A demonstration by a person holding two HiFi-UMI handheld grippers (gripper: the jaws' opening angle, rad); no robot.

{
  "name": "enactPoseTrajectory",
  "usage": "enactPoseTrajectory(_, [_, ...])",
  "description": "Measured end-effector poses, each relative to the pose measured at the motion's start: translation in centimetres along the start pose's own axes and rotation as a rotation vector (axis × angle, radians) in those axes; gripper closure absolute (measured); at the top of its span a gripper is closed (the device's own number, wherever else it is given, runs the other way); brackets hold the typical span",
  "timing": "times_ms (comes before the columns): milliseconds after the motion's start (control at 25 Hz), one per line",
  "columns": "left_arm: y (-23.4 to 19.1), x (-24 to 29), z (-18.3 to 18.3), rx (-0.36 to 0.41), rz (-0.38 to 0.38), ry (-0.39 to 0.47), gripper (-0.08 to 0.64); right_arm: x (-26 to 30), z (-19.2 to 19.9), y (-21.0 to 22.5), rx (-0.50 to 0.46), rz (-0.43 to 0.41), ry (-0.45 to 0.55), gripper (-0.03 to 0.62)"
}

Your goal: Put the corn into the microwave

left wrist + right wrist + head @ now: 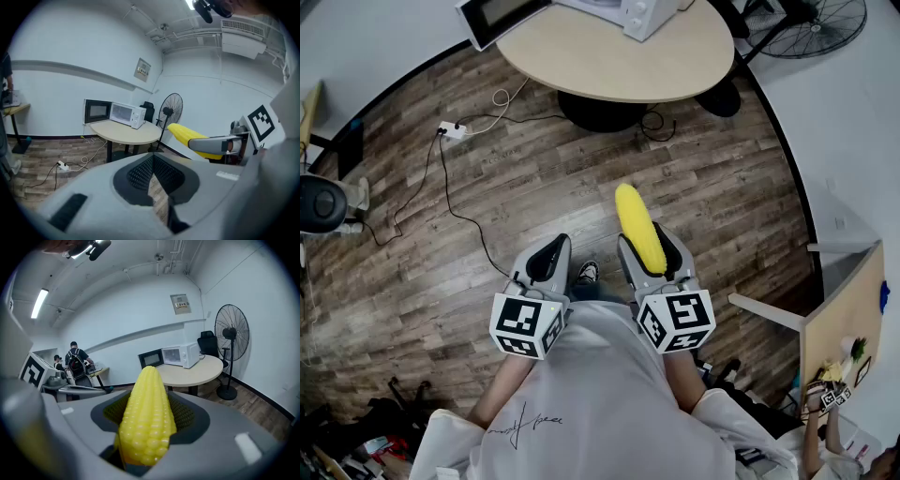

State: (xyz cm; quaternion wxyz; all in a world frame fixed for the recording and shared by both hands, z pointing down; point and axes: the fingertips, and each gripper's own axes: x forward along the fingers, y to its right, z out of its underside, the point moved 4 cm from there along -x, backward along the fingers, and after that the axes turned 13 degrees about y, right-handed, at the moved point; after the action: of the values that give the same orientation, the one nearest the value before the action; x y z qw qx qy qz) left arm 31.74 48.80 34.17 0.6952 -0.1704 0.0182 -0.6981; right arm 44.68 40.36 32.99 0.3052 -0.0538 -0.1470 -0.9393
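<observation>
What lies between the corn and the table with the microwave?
In the head view, bare wooden floor runs from the corn to the table's dark foot; cables lie off to the left.

Bright, even indoor light from ceiling strip lamps (40, 303), at ten o'clock in the right gripper view. Shadows on the floor (534, 187) are soft. Gripper views bend and darken toward their rims; the left claw (153, 161) is blurred.
</observation>
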Motion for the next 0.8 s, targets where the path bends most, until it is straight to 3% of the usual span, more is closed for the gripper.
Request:
enactPoseTrajectory(480, [2.4,1.0,-0.5,0.021,0.043,0.001,0.568,-1.1,-0.9,1.0,0.005,-0.005,0.024,0.331])
enactPoseTrajectory(800, [0.9,1.9,-0.8,0.015,0.061,-0.001,0.568,0.8,-1.2,0.8,0.057,-0.008,0.038,0.331])
